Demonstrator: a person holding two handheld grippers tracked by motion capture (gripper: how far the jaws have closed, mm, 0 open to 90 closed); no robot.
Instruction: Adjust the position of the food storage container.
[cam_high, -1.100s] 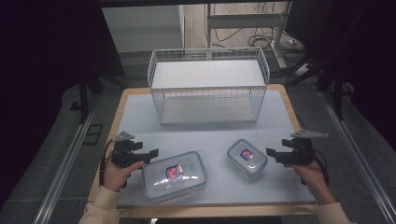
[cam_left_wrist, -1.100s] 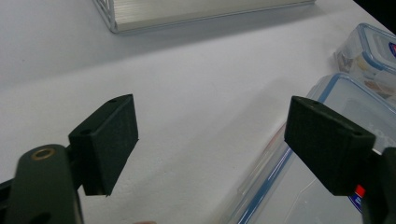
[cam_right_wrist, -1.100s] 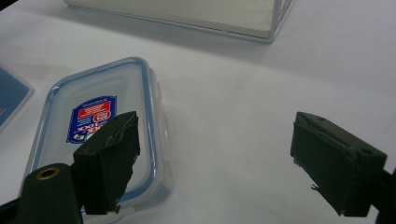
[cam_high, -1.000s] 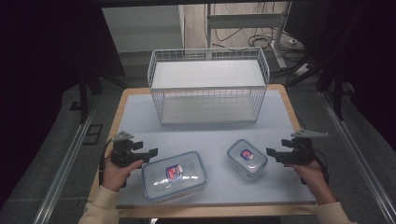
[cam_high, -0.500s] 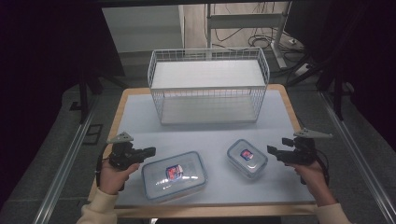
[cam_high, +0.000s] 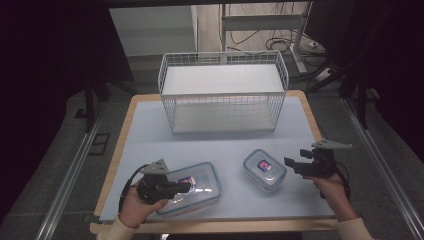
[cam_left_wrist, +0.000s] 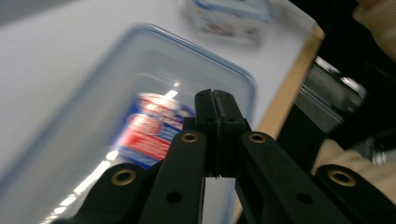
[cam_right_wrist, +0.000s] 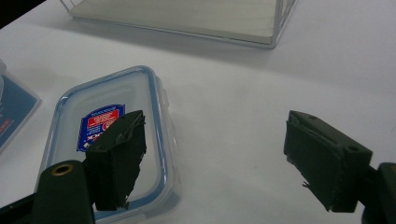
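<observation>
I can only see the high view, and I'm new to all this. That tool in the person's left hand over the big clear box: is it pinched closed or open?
Observer: Closed. In the left gripper view the left gripper has its two black jaws pressed together, with nothing between them, above the large container.
Operator: And the tool in the other hand?
Observer: The right gripper is open, its jaws wide apart, with bare table showing between them.
Operator: Is it touching the small box?
Observer: I can't tell. In the right gripper view one jaw overlaps the small container, whose lid carries a blue and red label.
</observation>
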